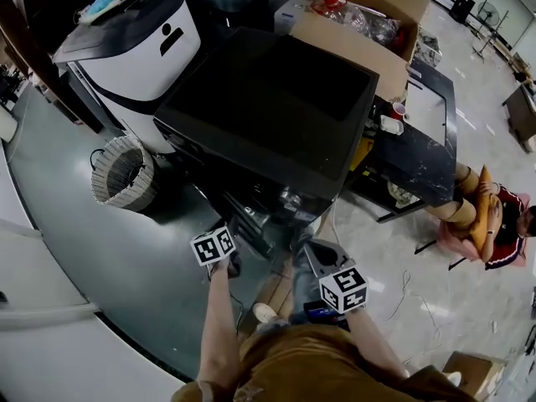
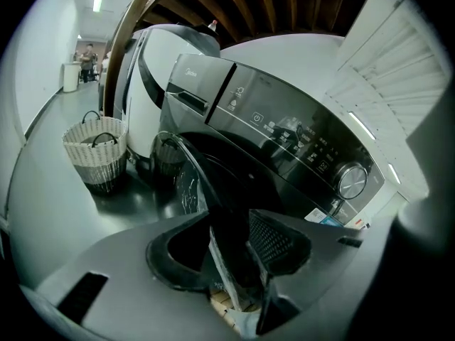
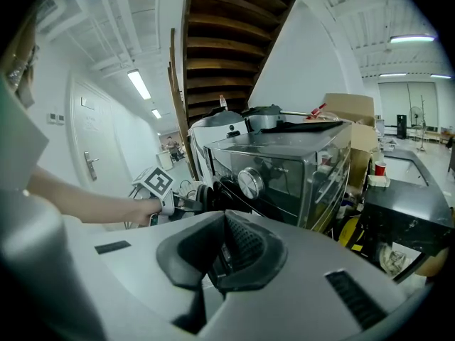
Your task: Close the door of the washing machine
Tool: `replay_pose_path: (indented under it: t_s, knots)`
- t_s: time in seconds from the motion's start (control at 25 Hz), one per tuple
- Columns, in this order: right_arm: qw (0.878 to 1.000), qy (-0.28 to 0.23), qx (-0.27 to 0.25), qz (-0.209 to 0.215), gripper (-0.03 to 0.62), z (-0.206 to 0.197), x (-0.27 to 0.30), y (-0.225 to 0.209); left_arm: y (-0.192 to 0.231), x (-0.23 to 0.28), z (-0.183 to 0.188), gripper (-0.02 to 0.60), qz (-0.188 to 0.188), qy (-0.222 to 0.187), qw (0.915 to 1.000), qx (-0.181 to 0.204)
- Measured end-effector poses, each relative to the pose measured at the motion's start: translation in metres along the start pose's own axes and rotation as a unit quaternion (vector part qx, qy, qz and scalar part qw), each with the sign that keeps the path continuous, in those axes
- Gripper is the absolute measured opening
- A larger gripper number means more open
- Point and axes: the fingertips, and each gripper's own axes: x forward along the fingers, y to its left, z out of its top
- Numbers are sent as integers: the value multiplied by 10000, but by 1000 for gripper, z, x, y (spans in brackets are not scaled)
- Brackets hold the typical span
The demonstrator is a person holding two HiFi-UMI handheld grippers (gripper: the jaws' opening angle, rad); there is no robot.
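Note:
The black front-loading washing machine (image 1: 276, 99) fills the middle of the head view. In the left gripper view its control panel and knob (image 2: 352, 180) face me, and its round door (image 2: 202, 180) stands swung out. My left gripper (image 2: 227, 261) straddles the door's rim, which runs up between the two fingers; the pads stand apart from it, so the gripper is open. The right gripper view shows that gripper (image 3: 178, 203) at the door (image 3: 206, 194). My right gripper (image 3: 222, 256) hangs back from the machine's front corner, pads together on nothing.
A wicker basket (image 1: 124, 172) stands on the floor left of the machine, beside a white appliance (image 1: 142, 48). An open cardboard box (image 1: 368, 15) and a black table (image 1: 427, 132) are on the right. Beyond the table sits a person in red (image 1: 502, 224).

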Motion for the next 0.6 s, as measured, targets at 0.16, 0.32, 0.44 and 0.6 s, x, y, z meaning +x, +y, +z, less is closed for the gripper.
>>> replay_pose_path:
  t_s: [0.16,0.32,0.44,0.6]
  knots:
    - [10000,-44,40,17,11,5,0,-1,-3,5,2,193,-52,18,10000,-37]
    - [10000,-75,50,-35,11,8,-1,-6,-6,9,4,196,-90,62,9999,-48]
    - [9999,-81,81,-77,11,9,-2,-10,-9,13,6,199,-105,73,9999,-65]
    - [9999,-90,94,-86,11,8,-3,-14,-14,19,8,201,-141,99,9998,-81]
